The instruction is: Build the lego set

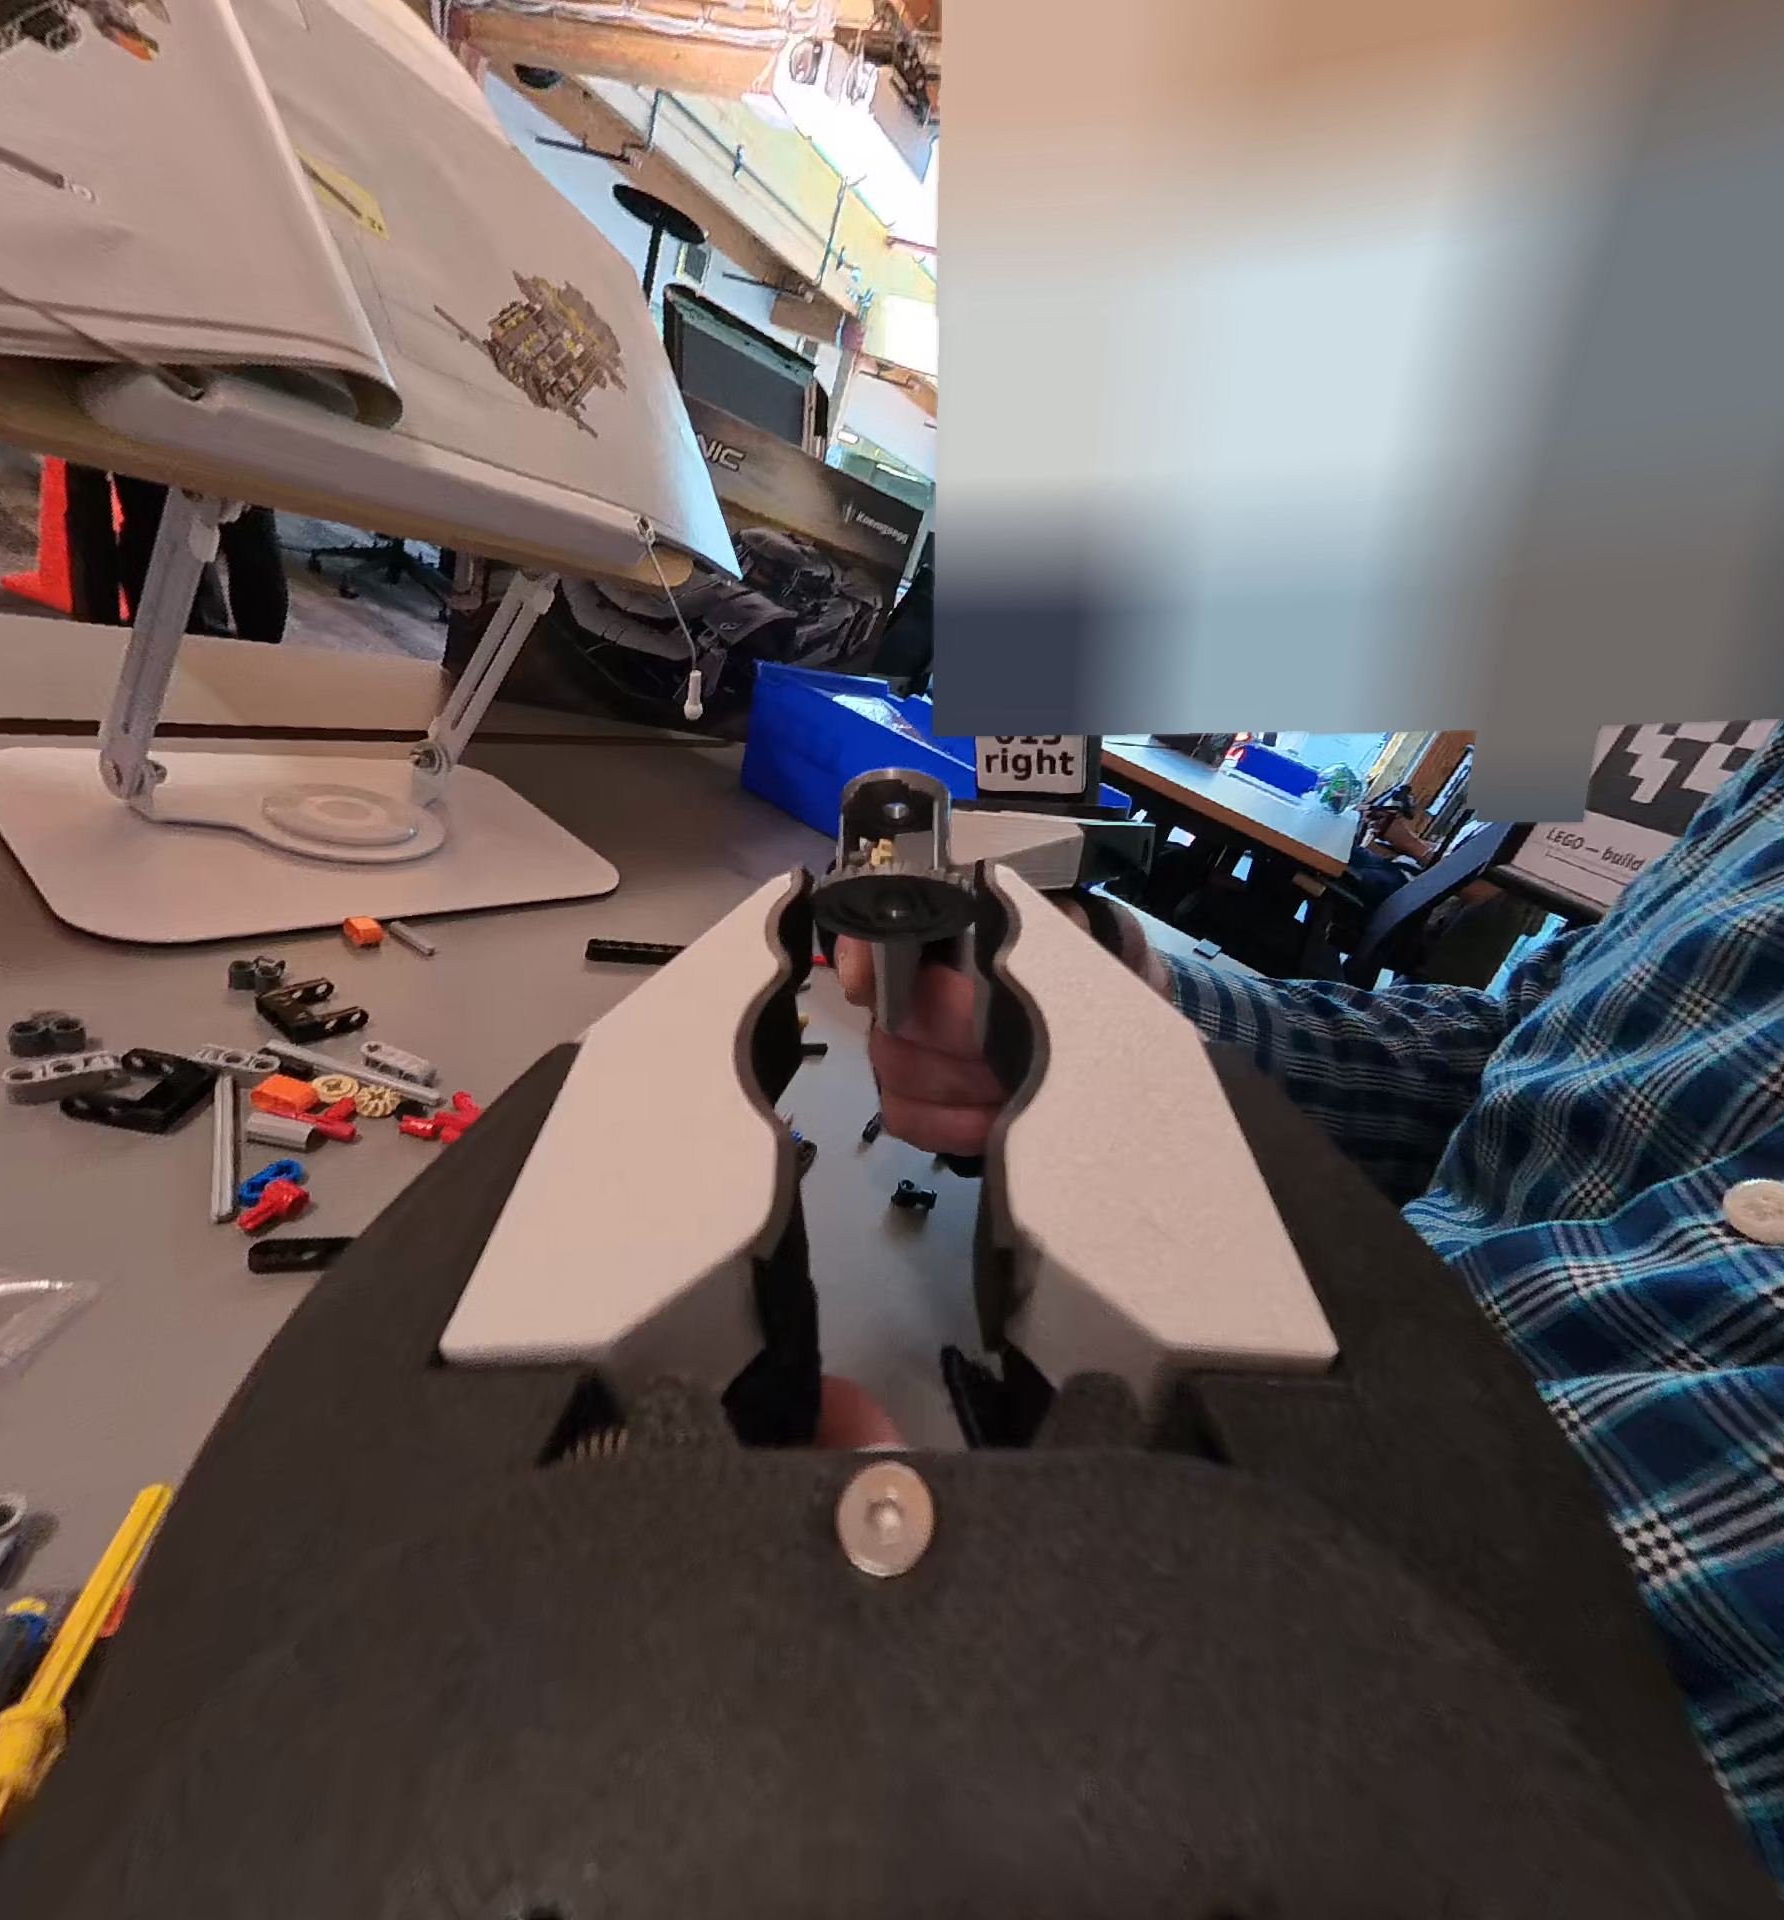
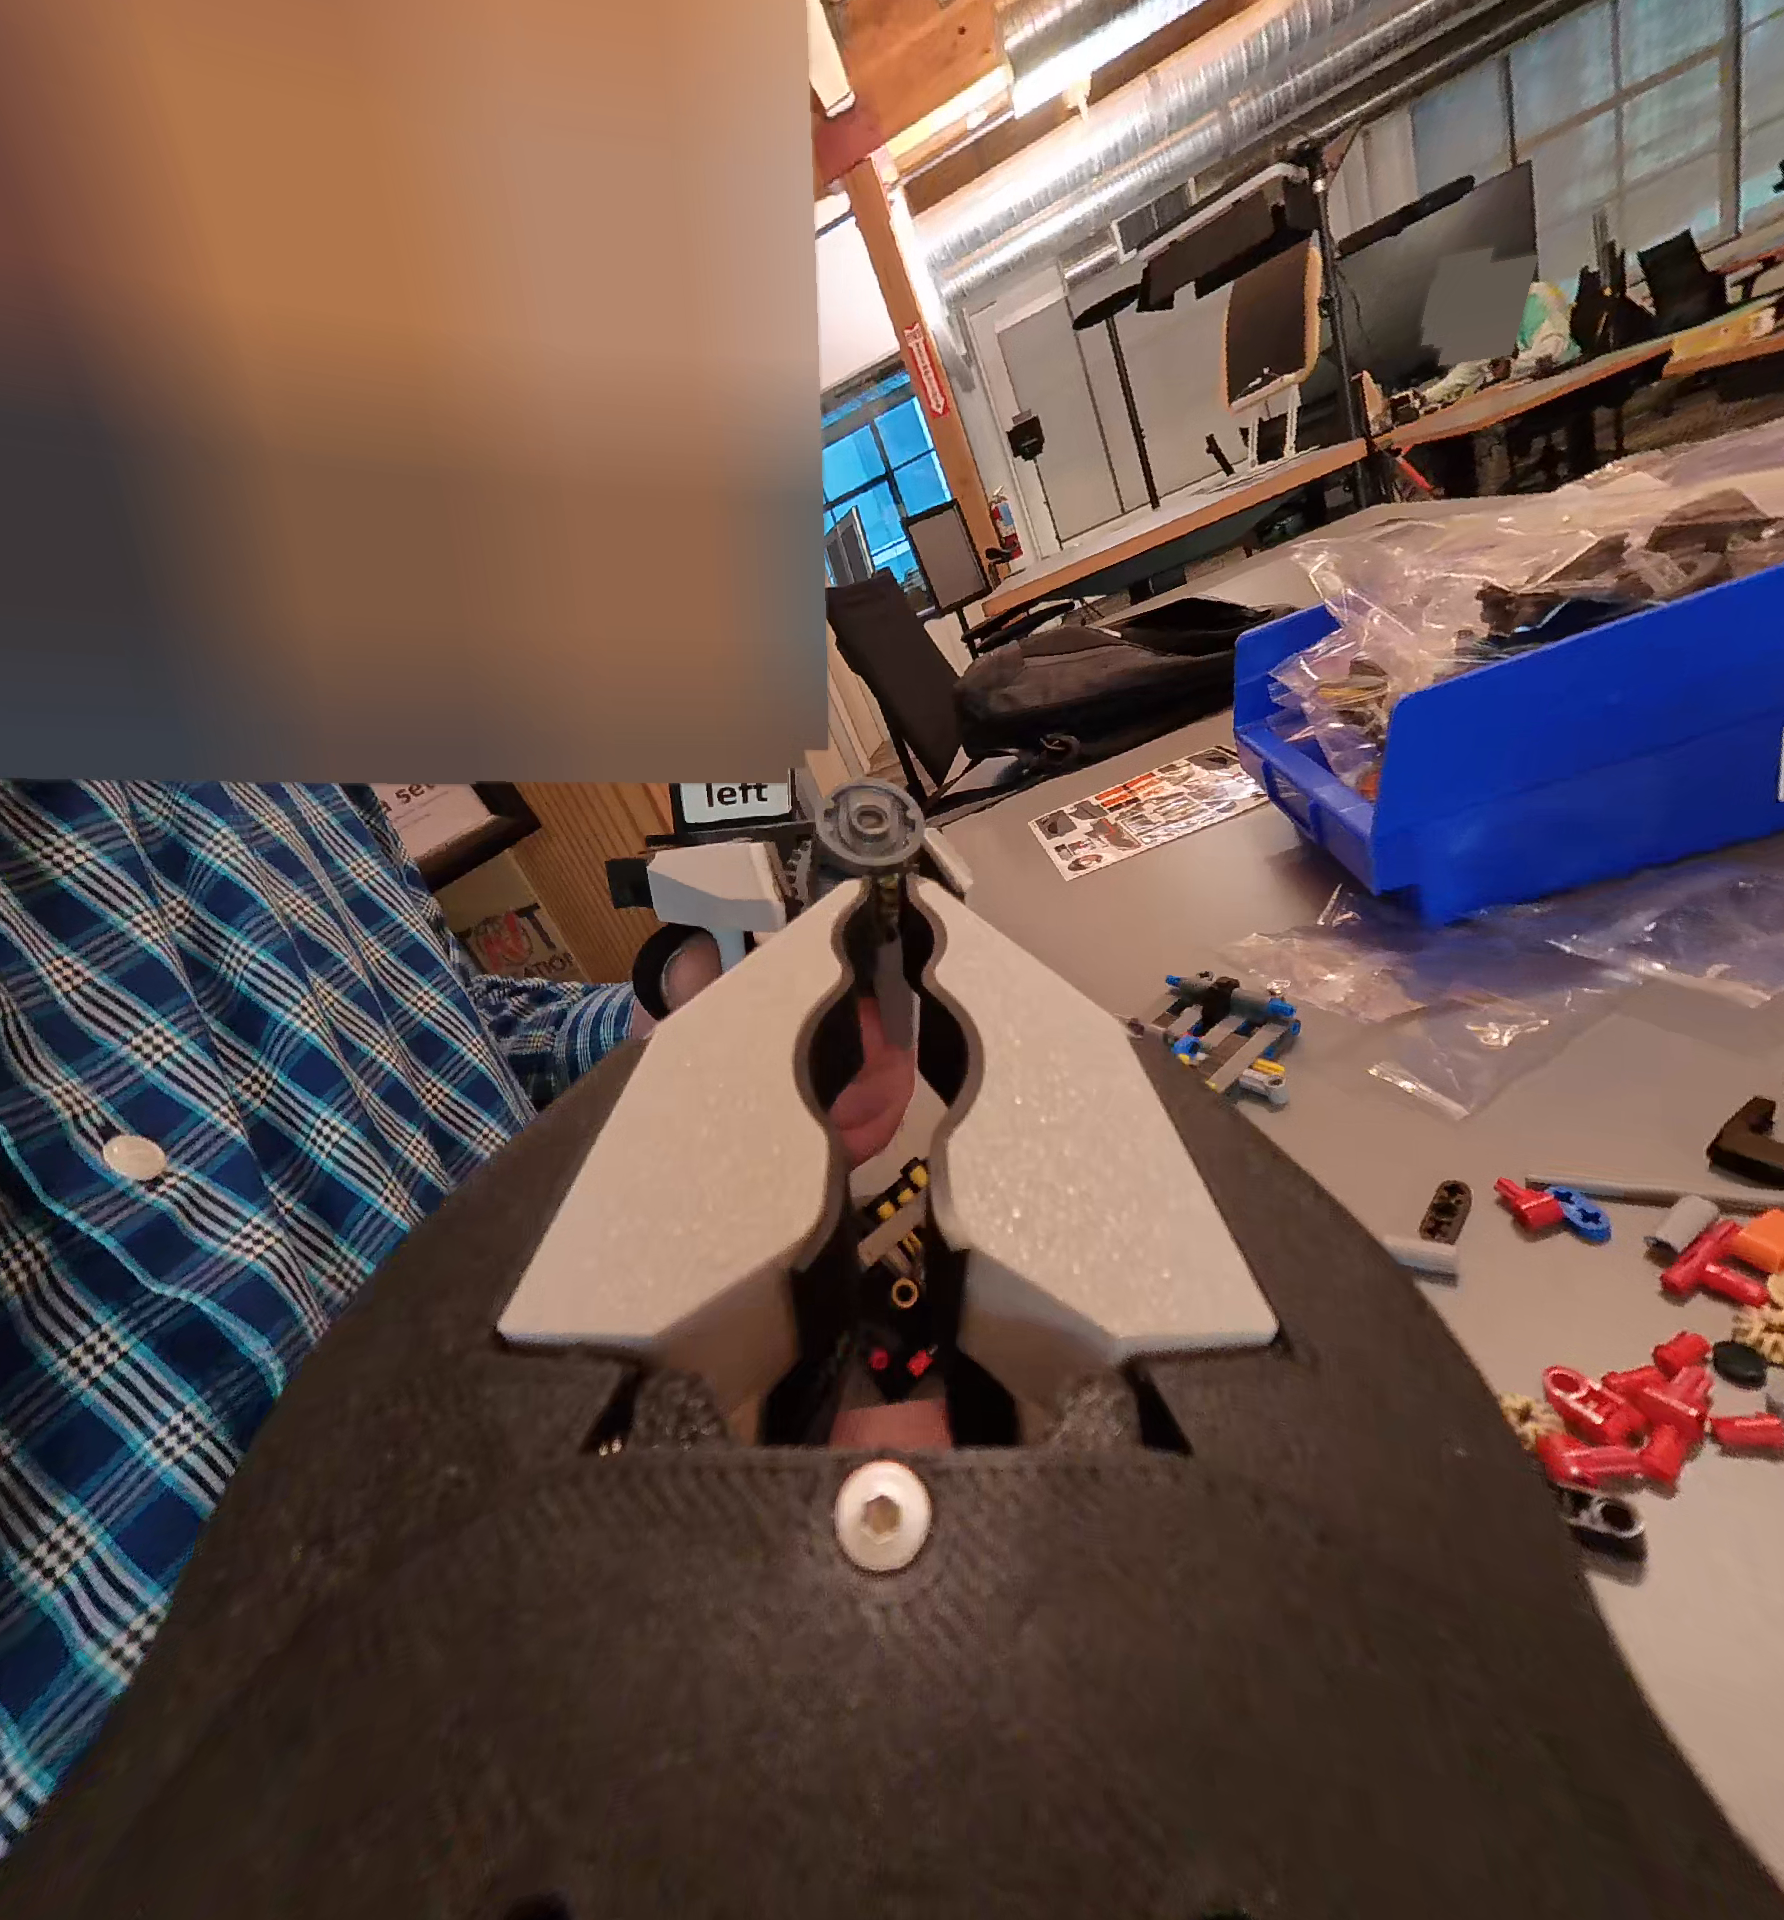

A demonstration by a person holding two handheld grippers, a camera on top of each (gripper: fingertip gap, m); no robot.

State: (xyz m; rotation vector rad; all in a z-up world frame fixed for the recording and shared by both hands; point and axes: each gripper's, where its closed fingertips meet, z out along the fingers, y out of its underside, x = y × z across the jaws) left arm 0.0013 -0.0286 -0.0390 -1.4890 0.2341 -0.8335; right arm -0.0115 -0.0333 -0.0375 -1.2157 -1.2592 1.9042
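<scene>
A small round lego assembly (image 1: 893, 831), dark grey with a black disc on its near end, is held up above the grey table (image 1: 659, 790). My left gripper (image 1: 893, 888) is shut on its sides. In the right wrist view the same assembly (image 2: 872, 826) shows its round grey end. My right gripper (image 2: 883, 902) is shut on a thin black and yellow part just under that end. The two grippers face each other. The right gripper (image 1: 1033, 852) shows behind the assembly in the left wrist view, and the left gripper (image 2: 722, 883) shows in the right wrist view.
An open instruction book (image 1: 368, 291) lies on a white stand (image 1: 296, 862). Several loose pieces (image 1: 244, 1091) lie on the table, with red ones (image 2: 1646, 1403) on the right. There are also a blue bin (image 2: 1553, 758) of bags, a sticker sheet (image 2: 1148, 810), a small blue-grey subassembly (image 2: 1226, 1029) and a plaid sleeve (image 1: 1646, 1143). Left and right tips are no more than a few centimetres apart.
</scene>
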